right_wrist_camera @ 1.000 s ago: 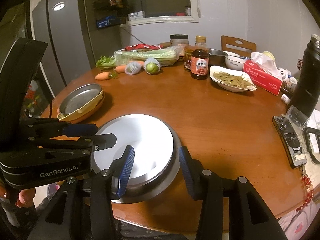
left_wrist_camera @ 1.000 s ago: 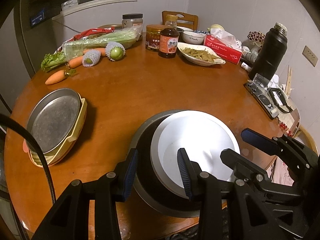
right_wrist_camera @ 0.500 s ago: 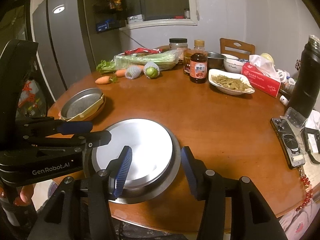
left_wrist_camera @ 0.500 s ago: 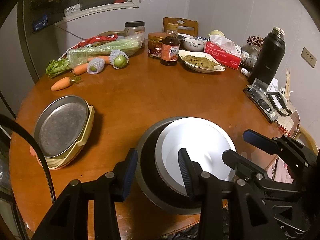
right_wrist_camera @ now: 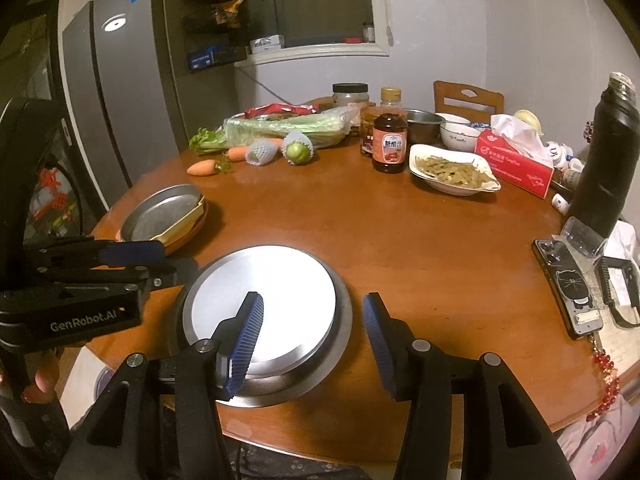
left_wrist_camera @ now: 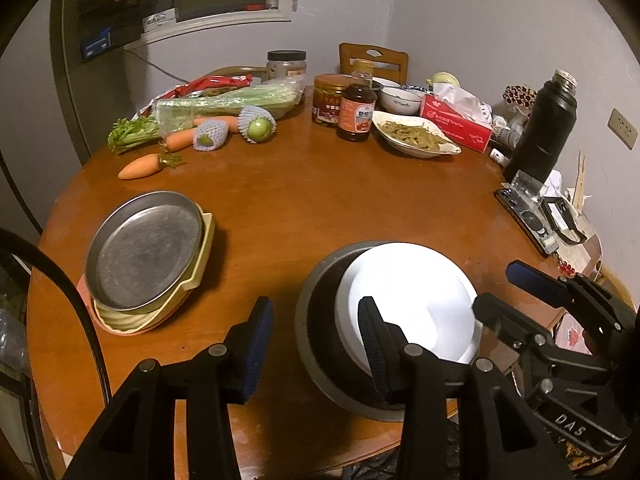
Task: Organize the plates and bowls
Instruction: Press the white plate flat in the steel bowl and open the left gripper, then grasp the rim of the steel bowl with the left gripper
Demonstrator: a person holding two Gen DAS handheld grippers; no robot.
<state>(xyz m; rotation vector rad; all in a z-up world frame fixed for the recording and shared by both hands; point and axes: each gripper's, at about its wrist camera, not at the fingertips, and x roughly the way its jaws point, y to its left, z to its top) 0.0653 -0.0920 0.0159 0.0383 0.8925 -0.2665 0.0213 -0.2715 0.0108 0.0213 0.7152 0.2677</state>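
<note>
I read "GenRobot.AI" in white on the black body of the left gripper [right_wrist_camera: 132, 254]. "DAS" shows on the black housing of the right gripper [left_wrist_camera: 532, 280]. The dark sauce bottle's [right_wrist_camera: 389, 142] orange label is illegible to me.

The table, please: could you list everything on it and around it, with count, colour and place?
White bowl: one, nested in the grey bowl, near edge.
Metal plate: one, silver, atop a yellow dish, left side.
Carrots: three, orange, far left.
Celery: one bagged bunch, green, far side.
Sauce bottle: one, dark, far centre.
Dish of greens: one, white, right of the bottle.
Tissue box: one, red, far right.
Flask: one, black, right edge.
Phone: one, dark, right edge.
Left hand-held gripper: black, blue pads, open.
Right hand-held gripper: same, open.
</note>
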